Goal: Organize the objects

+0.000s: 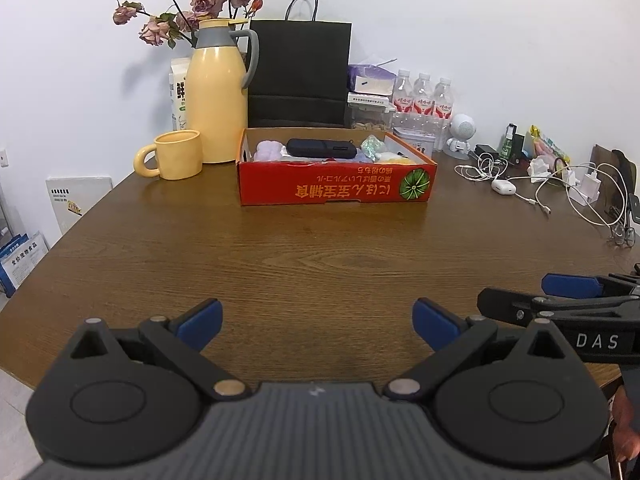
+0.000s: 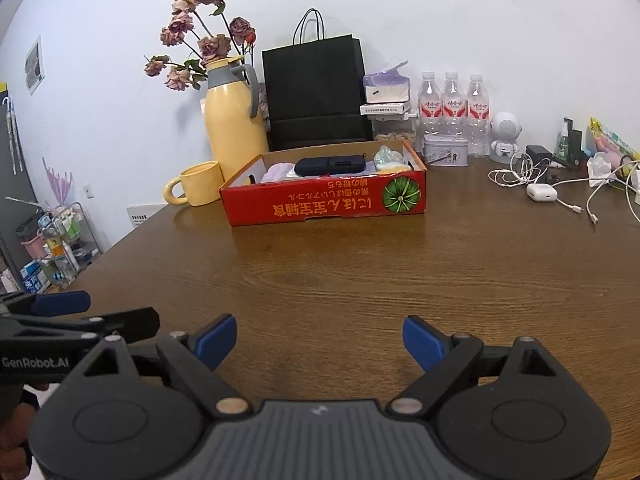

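Observation:
A shallow red cardboard box (image 1: 336,184) (image 2: 320,204) stands toward the back of the wooden table (image 1: 304,264). Inside it lie a black zip case (image 1: 321,148) (image 2: 329,165), a pale purple soft item (image 1: 267,150) (image 2: 276,171), a glittery green item (image 1: 371,145) and a yellowish one (image 2: 394,166). My left gripper (image 1: 317,322) hovers open over the near table with nothing between its blue pads. My right gripper (image 2: 319,340) is likewise open and empty, beside the left one. Each shows at the other view's edge.
A yellow jug (image 1: 218,92), yellow mug (image 1: 176,155), dried roses, a black paper bag (image 1: 300,76), three water bottles (image 1: 422,98) and a tin line the back wall. White cables (image 1: 560,184), an earbud case (image 2: 541,192) and chargers clutter the right side. A rack (image 2: 60,248) stands off the table's left.

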Demonstrator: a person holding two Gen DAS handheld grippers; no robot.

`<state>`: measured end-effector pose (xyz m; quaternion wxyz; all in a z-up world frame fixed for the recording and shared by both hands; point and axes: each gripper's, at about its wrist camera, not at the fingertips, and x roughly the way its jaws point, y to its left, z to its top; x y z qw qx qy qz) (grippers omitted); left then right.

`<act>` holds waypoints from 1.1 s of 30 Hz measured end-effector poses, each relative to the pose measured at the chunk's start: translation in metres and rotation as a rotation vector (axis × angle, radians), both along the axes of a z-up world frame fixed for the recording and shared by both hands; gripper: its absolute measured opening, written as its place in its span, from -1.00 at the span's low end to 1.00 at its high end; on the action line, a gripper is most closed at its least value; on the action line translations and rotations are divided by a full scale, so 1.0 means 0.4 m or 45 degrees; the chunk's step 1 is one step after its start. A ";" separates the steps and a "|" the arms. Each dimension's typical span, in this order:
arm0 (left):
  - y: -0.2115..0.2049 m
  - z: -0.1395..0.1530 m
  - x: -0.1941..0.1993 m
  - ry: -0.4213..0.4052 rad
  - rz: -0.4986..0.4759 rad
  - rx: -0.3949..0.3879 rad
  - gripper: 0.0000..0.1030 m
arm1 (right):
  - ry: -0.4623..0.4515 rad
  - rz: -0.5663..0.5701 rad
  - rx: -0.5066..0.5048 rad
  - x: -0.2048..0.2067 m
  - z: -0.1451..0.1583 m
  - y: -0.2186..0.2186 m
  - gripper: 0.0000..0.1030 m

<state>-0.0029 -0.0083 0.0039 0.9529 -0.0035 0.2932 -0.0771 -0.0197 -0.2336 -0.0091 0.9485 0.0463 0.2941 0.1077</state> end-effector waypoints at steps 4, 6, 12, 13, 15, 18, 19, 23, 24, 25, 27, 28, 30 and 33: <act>-0.002 0.000 -0.001 -0.001 -0.001 0.000 1.00 | -0.003 0.001 0.000 0.000 0.000 0.000 0.75; -0.001 0.000 0.000 -0.004 -0.005 0.002 1.00 | -0.004 0.000 0.001 0.000 0.001 0.000 0.75; 0.000 -0.003 -0.001 0.000 -0.009 -0.001 1.00 | -0.005 -0.006 -0.001 0.000 0.002 0.000 0.75; 0.000 -0.002 -0.002 -0.001 -0.008 -0.001 1.00 | -0.004 -0.005 -0.001 0.000 0.002 0.000 0.75; 0.001 -0.002 -0.002 -0.001 -0.010 -0.001 1.00 | 0.001 -0.002 -0.003 0.002 0.001 -0.003 0.75; 0.000 -0.002 -0.001 0.001 -0.009 -0.002 1.00 | 0.010 0.001 -0.006 0.004 -0.003 -0.004 0.75; -0.001 -0.002 -0.001 0.002 -0.009 -0.001 1.00 | 0.013 0.002 -0.006 0.005 -0.003 -0.004 0.75; -0.002 -0.002 -0.002 0.002 -0.009 -0.001 1.00 | 0.019 0.004 -0.015 0.003 -0.005 -0.002 0.75; -0.002 -0.002 -0.002 0.003 -0.009 -0.001 1.00 | 0.019 0.005 -0.016 0.003 -0.005 -0.003 0.75; -0.003 -0.001 -0.002 0.003 -0.008 -0.001 1.00 | 0.018 0.005 -0.016 0.003 -0.005 -0.003 0.75; -0.003 -0.001 -0.002 0.003 -0.007 -0.001 1.00 | 0.020 0.005 -0.015 0.002 -0.005 -0.003 0.75; -0.003 -0.001 -0.002 0.002 -0.008 -0.001 1.00 | 0.022 0.006 -0.015 0.003 -0.004 -0.003 0.75; -0.004 -0.002 -0.002 0.001 -0.008 0.000 1.00 | 0.024 0.007 -0.019 0.003 -0.005 -0.002 0.75; -0.006 -0.004 -0.003 0.010 -0.006 0.007 1.00 | 0.032 0.012 -0.031 0.003 -0.007 0.000 0.75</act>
